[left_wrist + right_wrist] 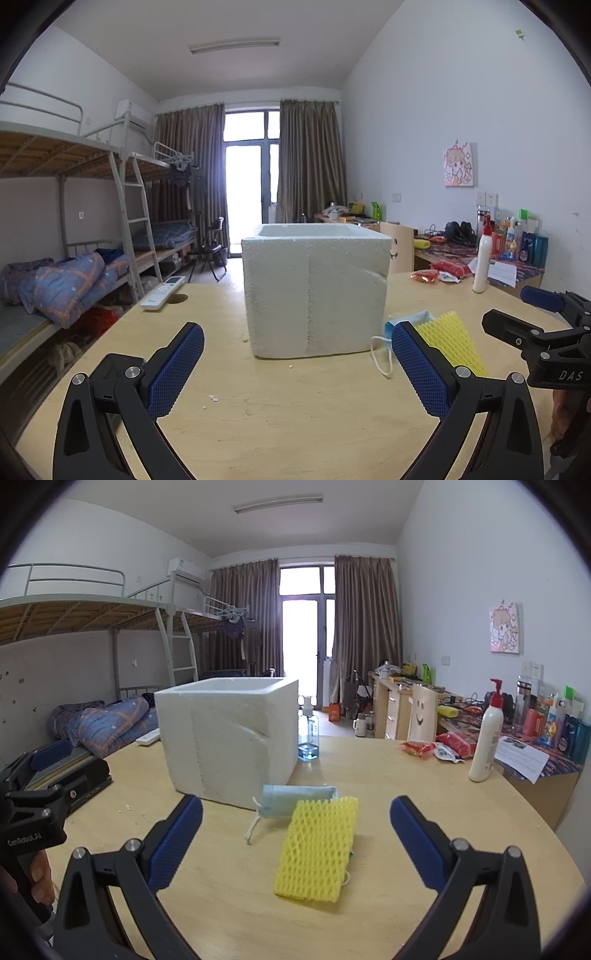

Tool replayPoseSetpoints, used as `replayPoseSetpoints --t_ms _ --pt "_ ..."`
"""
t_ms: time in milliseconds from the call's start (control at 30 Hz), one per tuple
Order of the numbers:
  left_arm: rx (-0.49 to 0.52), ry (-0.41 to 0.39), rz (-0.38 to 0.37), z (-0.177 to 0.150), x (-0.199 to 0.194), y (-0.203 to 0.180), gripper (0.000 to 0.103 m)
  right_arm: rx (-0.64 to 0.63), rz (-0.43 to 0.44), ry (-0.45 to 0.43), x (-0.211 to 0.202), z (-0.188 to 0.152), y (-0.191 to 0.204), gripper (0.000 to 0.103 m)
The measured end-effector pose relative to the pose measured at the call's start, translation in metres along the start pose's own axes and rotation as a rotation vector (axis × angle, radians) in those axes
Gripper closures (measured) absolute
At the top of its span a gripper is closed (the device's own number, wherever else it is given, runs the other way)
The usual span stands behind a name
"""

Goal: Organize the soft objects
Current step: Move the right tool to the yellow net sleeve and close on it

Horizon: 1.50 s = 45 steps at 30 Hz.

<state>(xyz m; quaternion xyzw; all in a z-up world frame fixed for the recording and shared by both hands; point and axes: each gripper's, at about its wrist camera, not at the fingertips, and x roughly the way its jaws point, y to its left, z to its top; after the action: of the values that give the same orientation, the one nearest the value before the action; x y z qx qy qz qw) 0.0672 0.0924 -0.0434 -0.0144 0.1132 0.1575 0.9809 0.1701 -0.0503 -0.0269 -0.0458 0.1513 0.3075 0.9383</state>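
One sanitizer bottle [308,734] | right wrist only | foam box [316,288] hides it

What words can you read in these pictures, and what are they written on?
"DAS": on the black body of the right gripper, seen from the left wrist view.
"GenRobot.AI": on the black body of the left gripper, seen from the right wrist view.
Bottle labels and the paper sheet: too small to read.
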Motion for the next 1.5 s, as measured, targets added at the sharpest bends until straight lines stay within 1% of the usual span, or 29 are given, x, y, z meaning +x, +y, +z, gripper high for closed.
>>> replayPoseSetpoints --t_ms 267,367,467,567,700,833,900,1033,1100,1167,1233,1333,1400,1467,1500 --pt "0.015 0.040 -0.035 0.001 0.013 -0.007 0.001 0.007 -0.016 0.029 0.004 -0.004 -0.009 0.000" --pt "0.019 0.053 -0.068 0.002 0.018 -0.012 0.001 0.011 -0.038 0.036 0.003 -0.006 -0.013 0.000" --pt "0.029 0.069 -0.095 0.003 0.025 -0.018 0.001 0.016 -0.037 0.058 0.005 -0.008 -0.019 0.000" --pt "0.039 0.092 -0.128 0.001 0.032 -0.023 0.001 0.030 -0.054 0.075 0.006 -0.011 -0.025 0.000" --pt "0.058 0.123 -0.193 0.001 0.044 -0.035 0.001 0.039 -0.074 0.098 0.008 -0.014 -0.032 0.000" --pt "0.068 0.154 -0.229 0.001 0.055 -0.042 0.001 0.058 -0.069 0.122 0.012 -0.016 -0.039 0.000" --pt "0.063 0.169 -0.243 0.000 0.062 -0.044 0.001 0.053 -0.082 0.136 0.015 -0.017 -0.039 0.000" --pt "0.059 0.206 -0.281 0.000 0.074 -0.046 0.001 0.061 -0.069 0.178 0.022 -0.021 -0.042 0.000" --pt "0.065 0.213 -0.281 0.000 0.077 -0.048 0.001 0.074 -0.042 0.206 0.027 -0.023 -0.043 0.001" --pt "0.075 0.227 -0.292 -0.001 0.082 -0.051 0.001 0.081 -0.026 0.230 0.030 -0.026 -0.045 0.004" --pt "0.079 0.248 -0.308 -0.002 0.088 -0.053 0.001 0.082 -0.011 0.247 0.034 -0.029 -0.046 0.011" --pt "0.096 0.275 -0.321 -0.002 0.094 -0.057 0.001 0.083 0.013 0.273 0.038 -0.032 -0.048 0.018" --pt "0.089 0.293 -0.329 -0.002 0.098 -0.057 0.001 0.089 0.027 0.283 0.040 -0.033 -0.048 0.018" --pt "0.086 0.302 -0.328 -0.001 0.101 -0.058 0.001 0.091 0.048 0.295 0.043 -0.033 -0.047 0.024" --pt "0.087 0.306 -0.326 -0.001 0.102 -0.058 0.001 0.087 0.054 0.298 0.043 -0.033 -0.046 0.025"
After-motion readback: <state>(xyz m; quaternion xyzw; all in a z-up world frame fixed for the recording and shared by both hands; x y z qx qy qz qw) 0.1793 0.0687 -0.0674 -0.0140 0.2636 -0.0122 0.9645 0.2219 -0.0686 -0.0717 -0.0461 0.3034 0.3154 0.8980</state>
